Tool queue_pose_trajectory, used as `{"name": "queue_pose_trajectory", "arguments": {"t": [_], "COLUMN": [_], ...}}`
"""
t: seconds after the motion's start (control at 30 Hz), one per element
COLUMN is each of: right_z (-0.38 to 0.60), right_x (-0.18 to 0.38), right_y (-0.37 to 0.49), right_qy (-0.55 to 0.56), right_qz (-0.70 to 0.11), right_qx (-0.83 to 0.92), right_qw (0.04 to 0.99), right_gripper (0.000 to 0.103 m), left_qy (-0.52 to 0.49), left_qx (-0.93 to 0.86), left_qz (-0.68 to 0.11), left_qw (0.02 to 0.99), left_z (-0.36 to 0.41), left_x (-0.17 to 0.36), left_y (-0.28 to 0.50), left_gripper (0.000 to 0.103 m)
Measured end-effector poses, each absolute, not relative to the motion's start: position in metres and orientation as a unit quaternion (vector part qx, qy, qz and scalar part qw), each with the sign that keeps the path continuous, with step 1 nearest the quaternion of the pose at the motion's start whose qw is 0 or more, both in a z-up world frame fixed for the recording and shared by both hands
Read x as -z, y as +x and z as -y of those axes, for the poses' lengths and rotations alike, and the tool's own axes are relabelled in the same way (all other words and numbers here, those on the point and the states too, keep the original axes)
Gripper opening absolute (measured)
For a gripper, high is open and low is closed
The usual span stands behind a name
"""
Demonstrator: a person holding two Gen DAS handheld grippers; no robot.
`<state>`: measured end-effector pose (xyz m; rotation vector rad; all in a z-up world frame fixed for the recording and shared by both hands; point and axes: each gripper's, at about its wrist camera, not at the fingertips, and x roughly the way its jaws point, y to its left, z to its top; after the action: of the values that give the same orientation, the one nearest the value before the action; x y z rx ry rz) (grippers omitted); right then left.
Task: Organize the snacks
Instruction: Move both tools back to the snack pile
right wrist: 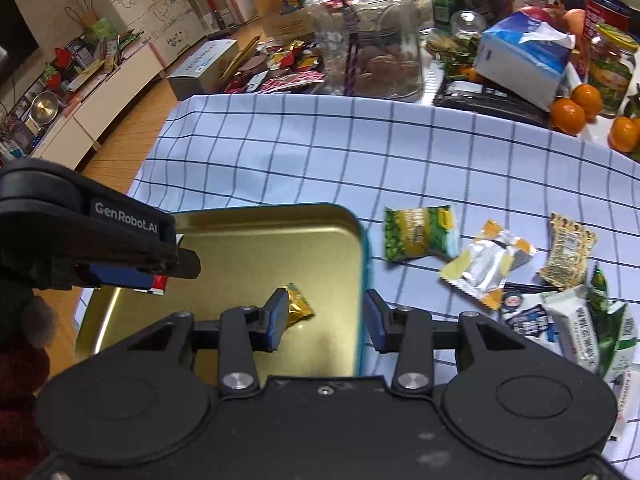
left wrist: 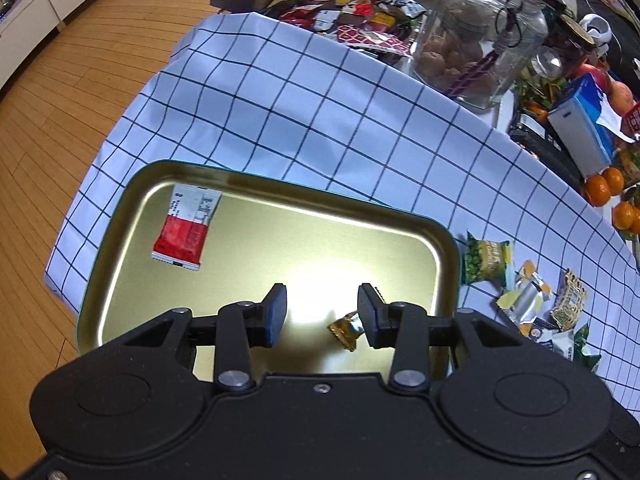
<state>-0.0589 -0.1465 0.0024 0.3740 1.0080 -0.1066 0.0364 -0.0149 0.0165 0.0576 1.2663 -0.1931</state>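
We hold both grippers spread wide and empty over the gold tray [left wrist: 256, 236]: left gripper [left wrist: 322, 316], right gripper [right wrist: 326, 318]. The gold candy [right wrist: 298, 306] lies in the tray, lower centre; loose packets [right wrist: 488, 264] wait at right, likely next.

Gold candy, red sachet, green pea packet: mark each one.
gold candy [right wrist: 298, 307], right wrist view, wrapper middle
red sachet [left wrist: 186, 228], left wrist view, packet middle
green pea packet [right wrist: 418, 232], right wrist view, front face

Tray [left wrist: 448, 248] floor is lying mostly open around red packet [left wrist: 185, 227] and gold candy [left wrist: 347, 328]; loose snack packets [right wrist: 488, 264] are crowding its right side.
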Motion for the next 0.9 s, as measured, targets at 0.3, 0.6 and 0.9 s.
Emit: {"name": "queue_pose_trajectory", "arguments": {"t": [0.3,0.6,0.9], "right_z": [0.207,0.278,0.313], "right_x": [-0.008,0.007,0.026], "right_y": [-0.091,-0.117,-0.137], "right_qy": [0.154,0.223,0.261], "right_qz": [-0.467,-0.483,-0.508], "right_qx": [0.11,0.189,0.242], "right_qw": [0.864,0.826,0.784], "right_gripper": [0.045,0.046,0.045], "left_qy": [0.052,0.095,0.114], "left_qx": [0.134,0.166,0.199], "left_qz": [-0.602,-0.607,-0.611], "left_qw": [0.786,0.772,0.758], "left_z": [0.062,0.108,0.139], "left_x": [-0.011,0.001,0.008], "left_y": [0.02,0.005,-0.008], "left_gripper": [0.048,0.049,0.048]}}
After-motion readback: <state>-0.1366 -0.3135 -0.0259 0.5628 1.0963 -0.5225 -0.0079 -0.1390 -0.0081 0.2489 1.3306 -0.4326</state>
